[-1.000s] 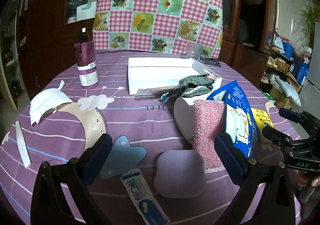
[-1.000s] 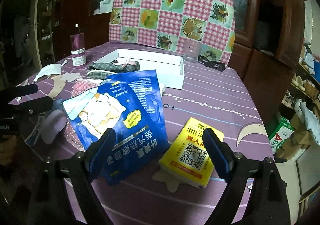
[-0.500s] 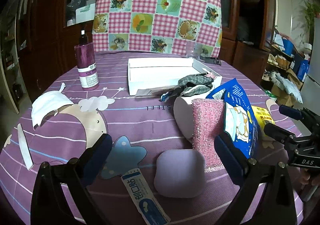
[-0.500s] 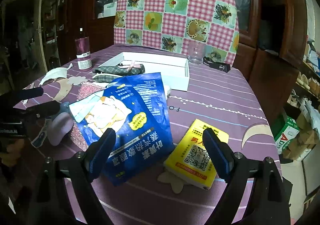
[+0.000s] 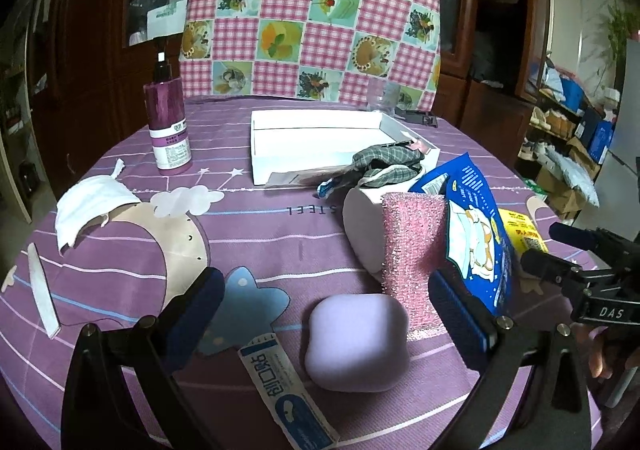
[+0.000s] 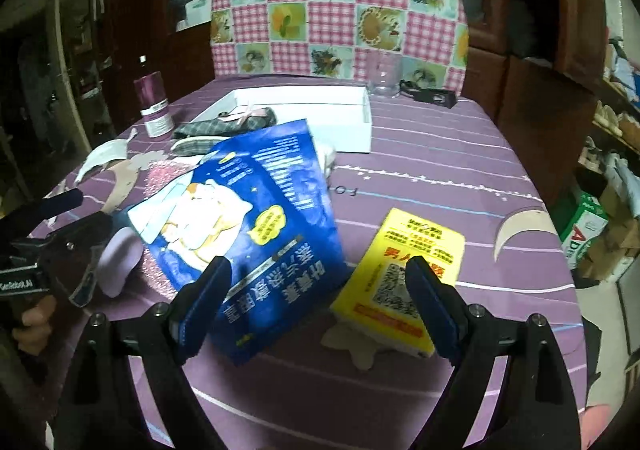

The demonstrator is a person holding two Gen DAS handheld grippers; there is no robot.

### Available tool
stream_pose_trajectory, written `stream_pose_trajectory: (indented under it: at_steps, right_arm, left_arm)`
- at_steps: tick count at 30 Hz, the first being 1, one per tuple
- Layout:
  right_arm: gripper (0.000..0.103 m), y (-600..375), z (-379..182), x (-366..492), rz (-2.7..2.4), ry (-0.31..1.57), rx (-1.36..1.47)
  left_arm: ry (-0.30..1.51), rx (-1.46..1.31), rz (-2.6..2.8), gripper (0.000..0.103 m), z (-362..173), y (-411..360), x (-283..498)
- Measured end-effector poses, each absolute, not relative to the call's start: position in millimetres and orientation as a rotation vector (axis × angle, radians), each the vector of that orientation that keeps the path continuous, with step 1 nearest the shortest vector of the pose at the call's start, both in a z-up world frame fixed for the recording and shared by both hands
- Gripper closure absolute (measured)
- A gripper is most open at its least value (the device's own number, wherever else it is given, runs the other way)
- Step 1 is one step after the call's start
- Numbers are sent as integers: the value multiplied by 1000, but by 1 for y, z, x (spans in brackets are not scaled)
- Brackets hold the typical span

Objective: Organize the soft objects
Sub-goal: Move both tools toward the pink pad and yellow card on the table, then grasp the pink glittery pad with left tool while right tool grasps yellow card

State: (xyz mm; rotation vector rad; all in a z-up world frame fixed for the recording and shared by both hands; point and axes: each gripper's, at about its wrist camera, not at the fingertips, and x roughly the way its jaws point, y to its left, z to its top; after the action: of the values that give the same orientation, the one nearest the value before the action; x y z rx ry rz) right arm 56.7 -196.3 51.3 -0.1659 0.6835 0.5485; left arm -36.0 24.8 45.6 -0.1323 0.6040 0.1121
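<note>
My left gripper (image 5: 328, 314) is open above a lilac soft pad (image 5: 358, 342) on the purple tablecloth. Just right of the pad stands a pink glittery sponge (image 5: 412, 250), with a blue eye-mask packet (image 5: 474, 234) leaning against it. A grey checked cloth (image 5: 386, 163) hangs over the near corner of the white box (image 5: 320, 137). My right gripper (image 6: 318, 302) is open, low over the blue packet (image 6: 248, 217) and a yellow pack (image 6: 404, 270), gripping nothing. The left gripper (image 6: 60, 217) shows at that view's left edge.
A purple bottle (image 5: 167, 125) stands at the back left, and a white face mask (image 5: 92, 197) lies near it. A blue-and-white strip (image 5: 286, 390) lies beside the lilac pad. A clear glass (image 6: 384, 75) and black clip (image 6: 430, 95) sit behind the box. Cabinets surround the round table.
The right gripper rolled slightly and shifted a little over the blue packet and yellow pack. The left gripper kept still.
</note>
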Motion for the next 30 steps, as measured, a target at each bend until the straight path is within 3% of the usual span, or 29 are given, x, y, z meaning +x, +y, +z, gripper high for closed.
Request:
stream_pose_trajectory:
  at_steps: [18,25,30]
  right_arm:
    - [14,-215,122,30,527,594,-135]
    - [14,-190,151,40,549,528,-170]
    - [14,-171,147,77,585,605,-157]
  left_arm:
    - [570,-39,157,0,89,-1,-49]
    - [637,-91,72,0,121,-4,-17]
    - [685,-215,58,0,132,17,22]
